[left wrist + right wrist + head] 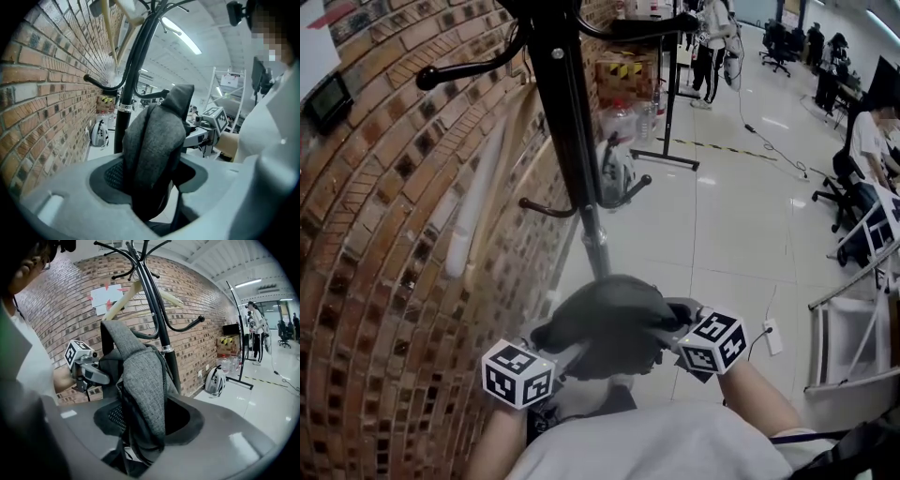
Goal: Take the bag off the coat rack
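Note:
A grey fabric bag (609, 323) is bunched low in front of the black coat rack pole (572, 122). My left gripper (567, 354) clamps its left side and my right gripper (675, 330) clamps its right side. The left gripper view shows the bag (152, 140) standing up between the pads of my left gripper (150, 180), with the right gripper's marker cube (214, 118) beyond it. In the right gripper view the bag (140, 376) is pinched in my right gripper (140, 420), close to the rack pole (164, 338). Whether any strap still hangs on a hook is hidden.
A brick wall (384, 281) runs close along the left. Curved rack hooks (548, 208) stick out at mid height. A helmet (617, 173) lies on the floor behind the pole. A black stand (670, 103) is further back, a white frame (853, 328) is at the right, and people are far off.

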`<move>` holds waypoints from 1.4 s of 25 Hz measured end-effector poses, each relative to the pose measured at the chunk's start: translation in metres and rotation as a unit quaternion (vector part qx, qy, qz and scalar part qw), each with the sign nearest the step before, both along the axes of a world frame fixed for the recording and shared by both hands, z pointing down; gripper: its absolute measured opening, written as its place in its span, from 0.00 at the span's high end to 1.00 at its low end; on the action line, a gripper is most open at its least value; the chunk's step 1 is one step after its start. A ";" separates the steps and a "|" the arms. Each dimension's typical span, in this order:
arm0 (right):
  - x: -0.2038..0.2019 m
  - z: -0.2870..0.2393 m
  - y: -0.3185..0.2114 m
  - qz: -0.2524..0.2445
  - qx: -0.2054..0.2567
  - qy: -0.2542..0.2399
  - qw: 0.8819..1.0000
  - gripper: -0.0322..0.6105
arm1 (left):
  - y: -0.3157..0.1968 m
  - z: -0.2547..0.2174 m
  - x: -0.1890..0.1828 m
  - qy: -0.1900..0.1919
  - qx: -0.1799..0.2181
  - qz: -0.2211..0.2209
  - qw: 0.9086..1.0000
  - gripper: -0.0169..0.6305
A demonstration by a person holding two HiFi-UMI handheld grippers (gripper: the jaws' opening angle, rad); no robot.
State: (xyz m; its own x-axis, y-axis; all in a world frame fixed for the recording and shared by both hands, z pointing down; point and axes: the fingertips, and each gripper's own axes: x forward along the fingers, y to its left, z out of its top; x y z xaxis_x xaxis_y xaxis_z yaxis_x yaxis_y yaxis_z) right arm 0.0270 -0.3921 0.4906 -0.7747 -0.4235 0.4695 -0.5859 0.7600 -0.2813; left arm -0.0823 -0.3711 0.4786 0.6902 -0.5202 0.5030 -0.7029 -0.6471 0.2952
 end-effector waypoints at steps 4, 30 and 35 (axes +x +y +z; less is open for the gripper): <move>0.004 -0.007 0.038 -0.005 -0.001 -0.006 1.000 0.67 | 0.038 -0.007 0.004 -0.001 0.009 -0.003 1.000 0.60; -0.001 -0.031 0.320 0.013 0.008 0.002 1.000 0.66 | 0.317 -0.028 -0.001 0.009 0.016 0.014 1.000 0.60; -0.033 -0.028 0.389 0.020 -0.004 -0.001 1.000 0.66 | 0.384 -0.028 -0.032 0.006 0.015 0.016 1.000 0.60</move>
State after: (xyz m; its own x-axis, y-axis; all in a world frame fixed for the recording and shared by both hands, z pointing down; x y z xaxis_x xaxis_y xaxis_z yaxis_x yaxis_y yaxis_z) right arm -0.0058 -0.0032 0.4626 -0.7583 -0.4508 0.4709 -0.6151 0.7339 -0.2880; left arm -0.1147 0.0127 0.4511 0.7130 -0.5124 0.4785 -0.6777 -0.6786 0.2832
